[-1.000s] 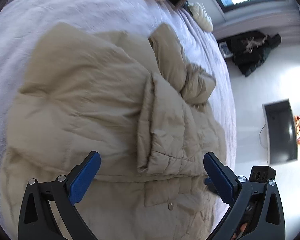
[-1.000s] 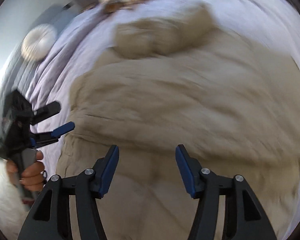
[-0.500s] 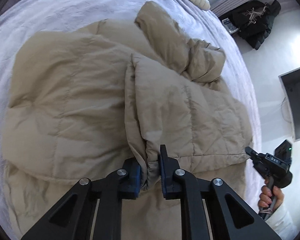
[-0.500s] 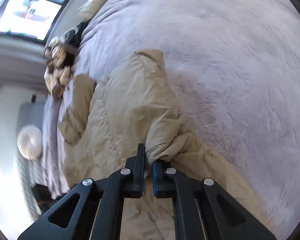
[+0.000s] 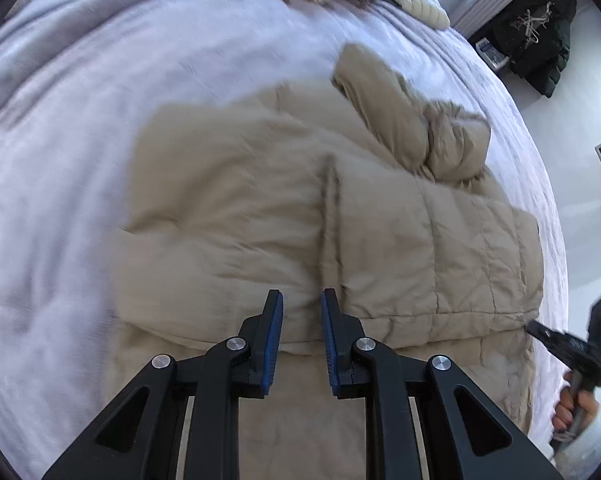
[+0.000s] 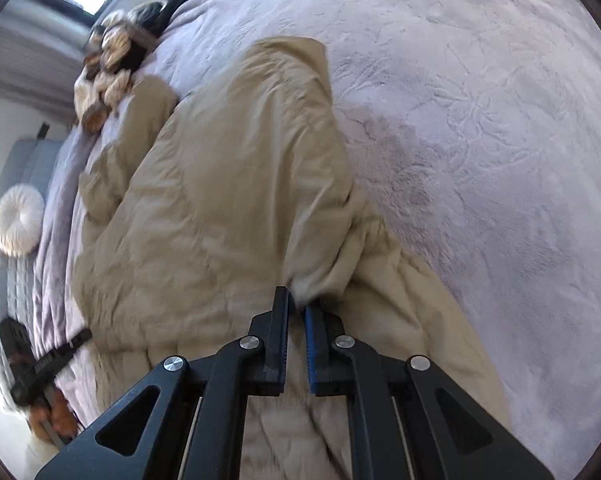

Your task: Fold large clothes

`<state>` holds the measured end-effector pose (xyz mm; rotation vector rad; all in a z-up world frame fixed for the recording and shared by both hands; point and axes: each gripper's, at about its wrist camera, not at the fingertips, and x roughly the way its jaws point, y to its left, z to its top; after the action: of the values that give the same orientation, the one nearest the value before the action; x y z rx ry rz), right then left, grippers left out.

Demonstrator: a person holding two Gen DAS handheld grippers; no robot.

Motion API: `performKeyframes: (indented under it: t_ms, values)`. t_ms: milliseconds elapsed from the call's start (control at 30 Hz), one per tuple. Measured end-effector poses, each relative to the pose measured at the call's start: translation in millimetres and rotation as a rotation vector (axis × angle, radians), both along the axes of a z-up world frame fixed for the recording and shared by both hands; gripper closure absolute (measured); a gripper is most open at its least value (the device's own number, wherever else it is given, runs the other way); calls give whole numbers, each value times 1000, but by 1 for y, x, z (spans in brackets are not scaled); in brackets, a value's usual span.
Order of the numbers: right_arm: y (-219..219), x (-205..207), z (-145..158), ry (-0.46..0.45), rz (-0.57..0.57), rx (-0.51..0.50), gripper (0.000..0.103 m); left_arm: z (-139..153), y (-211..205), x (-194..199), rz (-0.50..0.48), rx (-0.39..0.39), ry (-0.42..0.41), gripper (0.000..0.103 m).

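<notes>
A large beige puffer jacket (image 5: 260,208) lies spread on a lilac bed cover (image 5: 80,120), with one front panel folded over and a sleeve bunched near its top. My left gripper (image 5: 300,300) hovers just over the folded panel's lower edge, jaws slightly apart with nothing between them. In the right wrist view the same jacket (image 6: 220,184) fills the middle. My right gripper (image 6: 296,304) has its jaws a narrow gap apart, right at a bunched fold of the jacket; the fabric touches the tips but does not look clamped.
Soft toys and a cream cushion (image 5: 416,4) lie at the bed's head. A dark coat (image 5: 536,48) sits on the floor beyond the bed. A round white cushion (image 6: 18,220) lies beside the bed. The bed cover (image 6: 480,120) stretches wide beside the jacket.
Both grippers were shut on jacket folds half a second ago. Both have now opened a little and let go. The left one has pulled back, and the panel lies flat.
</notes>
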<state>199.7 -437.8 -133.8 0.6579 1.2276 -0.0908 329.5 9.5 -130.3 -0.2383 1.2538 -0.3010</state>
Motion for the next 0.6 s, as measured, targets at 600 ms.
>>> performKeyframes:
  t_ms: [600]
  values:
    - [-9, 74, 26, -146, 78, -192, 95, -43, -76, 34, -45, 155, -47, 82]
